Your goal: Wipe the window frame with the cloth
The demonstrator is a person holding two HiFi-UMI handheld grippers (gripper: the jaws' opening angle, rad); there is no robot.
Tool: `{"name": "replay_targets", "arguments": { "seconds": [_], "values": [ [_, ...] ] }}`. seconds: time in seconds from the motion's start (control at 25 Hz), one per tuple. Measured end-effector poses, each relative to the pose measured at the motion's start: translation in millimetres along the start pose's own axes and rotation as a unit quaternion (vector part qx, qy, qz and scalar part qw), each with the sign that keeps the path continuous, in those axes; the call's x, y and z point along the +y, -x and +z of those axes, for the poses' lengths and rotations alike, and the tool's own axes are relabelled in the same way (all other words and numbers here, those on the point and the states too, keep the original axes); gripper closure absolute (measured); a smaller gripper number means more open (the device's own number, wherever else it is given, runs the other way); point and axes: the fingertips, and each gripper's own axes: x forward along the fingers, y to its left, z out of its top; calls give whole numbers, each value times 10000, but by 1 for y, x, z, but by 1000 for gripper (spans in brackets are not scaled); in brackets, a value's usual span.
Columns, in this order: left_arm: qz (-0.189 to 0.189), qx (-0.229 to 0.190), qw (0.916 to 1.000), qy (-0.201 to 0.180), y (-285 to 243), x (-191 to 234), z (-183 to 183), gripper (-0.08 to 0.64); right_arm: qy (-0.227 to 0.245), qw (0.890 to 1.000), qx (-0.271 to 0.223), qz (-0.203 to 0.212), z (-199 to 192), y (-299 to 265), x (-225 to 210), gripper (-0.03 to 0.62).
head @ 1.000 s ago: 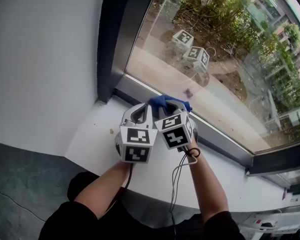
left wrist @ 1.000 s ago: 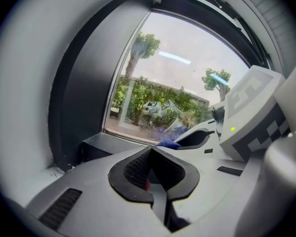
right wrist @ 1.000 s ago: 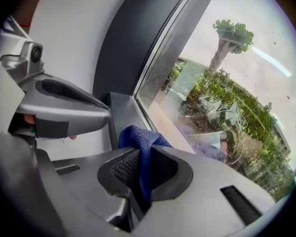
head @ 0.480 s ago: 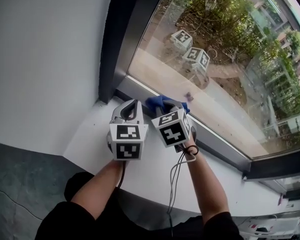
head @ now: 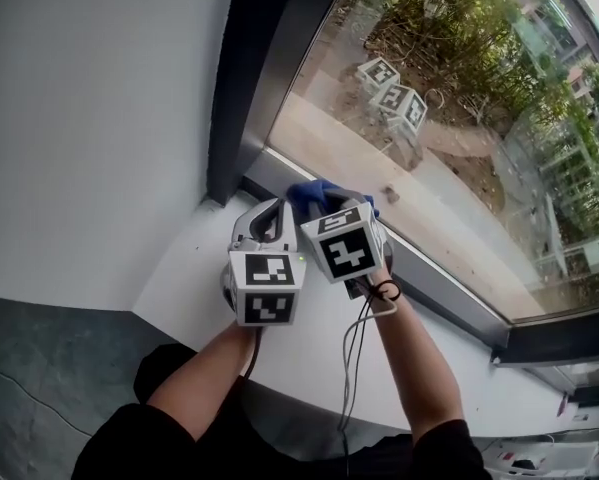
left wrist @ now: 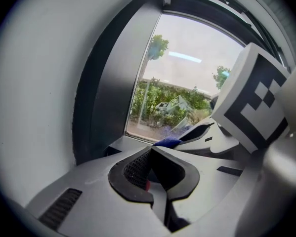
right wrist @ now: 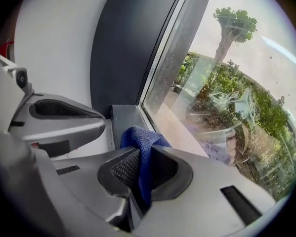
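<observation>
Risk, slip: the blue cloth point(right wrist: 142, 143) is pinched only by a fold, with its bulk bunched ahead of the jaws. A hard drag along the window frame point(head: 247, 88) could probably tug it loose.
Risk, scrape: the right gripper point(right wrist: 140, 171) has its tips close behind the cloth, so pressing too steeply might put bare plastic on the frame or the glass.
Risk, crowding: the left gripper point(head: 263, 224) sits just beside the right one near the frame's corner, and a sideways stroke could knock the two together.
Right gripper: clamped on the cloth and aimed at the frame's bottom rail.
Left gripper: jaws together with nothing between them, on the side nearer the frame's upright.
Arms: both forearms reach forward over the white sill point(head: 194, 268) below the frame, wrists converging.
Cloth: at the bottom rail, near the frame's left corner; actual contact cannot be told.
</observation>
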Motion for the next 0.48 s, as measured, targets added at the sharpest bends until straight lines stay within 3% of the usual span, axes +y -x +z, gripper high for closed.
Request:
{"name": "replay_targets", "arguments": {
  "seconds": [0.48],
  "values": [
    [120, 121, 9998, -44, 0, 11, -2, 555, -276, 9989, -17, 375, 22, -10, 7, 569]
  ]
}}
